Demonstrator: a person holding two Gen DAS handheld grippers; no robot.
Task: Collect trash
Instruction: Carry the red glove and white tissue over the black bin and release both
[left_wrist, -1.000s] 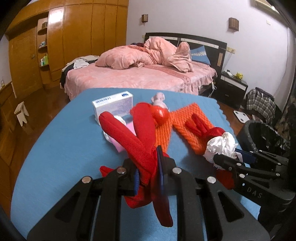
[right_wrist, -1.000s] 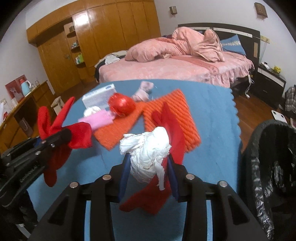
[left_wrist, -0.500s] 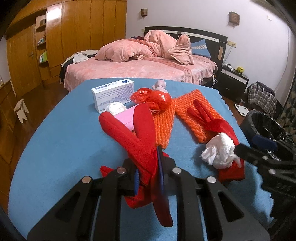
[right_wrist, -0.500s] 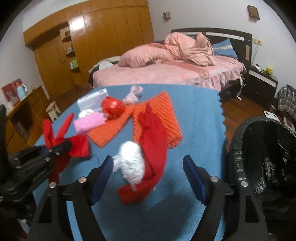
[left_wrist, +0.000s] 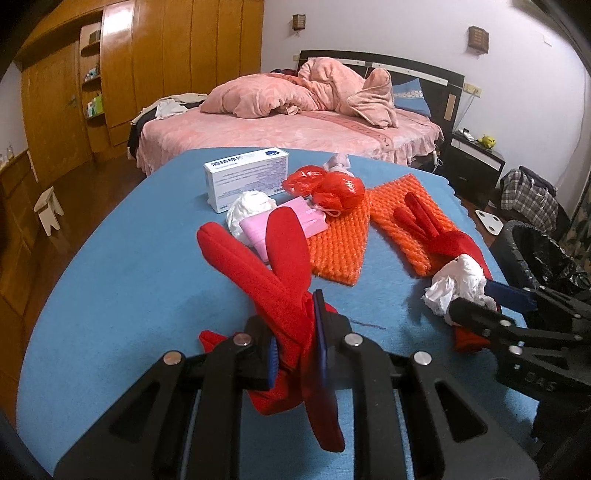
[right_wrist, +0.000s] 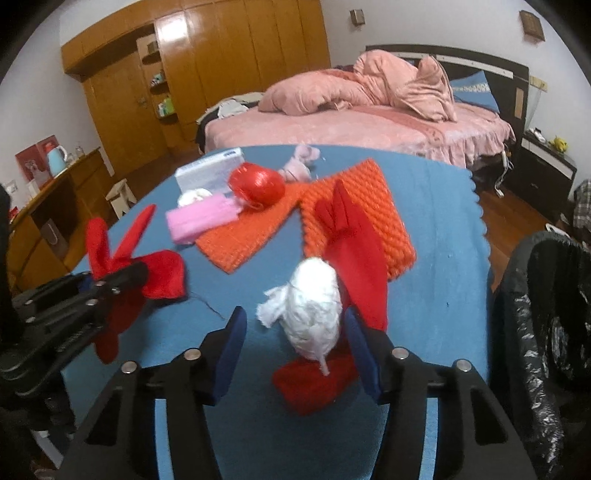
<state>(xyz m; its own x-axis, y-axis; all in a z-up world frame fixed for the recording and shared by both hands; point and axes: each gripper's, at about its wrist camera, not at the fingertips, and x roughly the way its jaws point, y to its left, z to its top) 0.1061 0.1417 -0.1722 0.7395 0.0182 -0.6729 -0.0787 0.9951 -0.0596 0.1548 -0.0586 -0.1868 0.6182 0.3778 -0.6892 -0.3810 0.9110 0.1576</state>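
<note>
My left gripper (left_wrist: 295, 325) is shut on a red glove (left_wrist: 273, 266) and holds it just above the blue table. It also shows in the right wrist view (right_wrist: 114, 273). My right gripper (right_wrist: 293, 325) is open, its jaws on either side of a crumpled white tissue wad (right_wrist: 314, 310) that rests on a second red glove (right_wrist: 354, 251). That tissue wad shows in the left wrist view (left_wrist: 456, 284) beside the right gripper (left_wrist: 480, 299). A black-lined trash bin (right_wrist: 546, 314) stands at the table's right edge.
On the blue table (left_wrist: 129, 295) lie two orange knitted mats (left_wrist: 340, 243), a red plastic bag (left_wrist: 328, 188), a pink pack (left_wrist: 284, 229), another white wad (left_wrist: 251, 206), a pale pink scrap (left_wrist: 338, 162) and a white box (left_wrist: 247, 177). A pink bed (left_wrist: 295, 125) stands behind.
My right gripper opened and let the white tissue wad down onto the second red glove, then closed in partway around it. My left gripper has kept its hold on the red glove.
</note>
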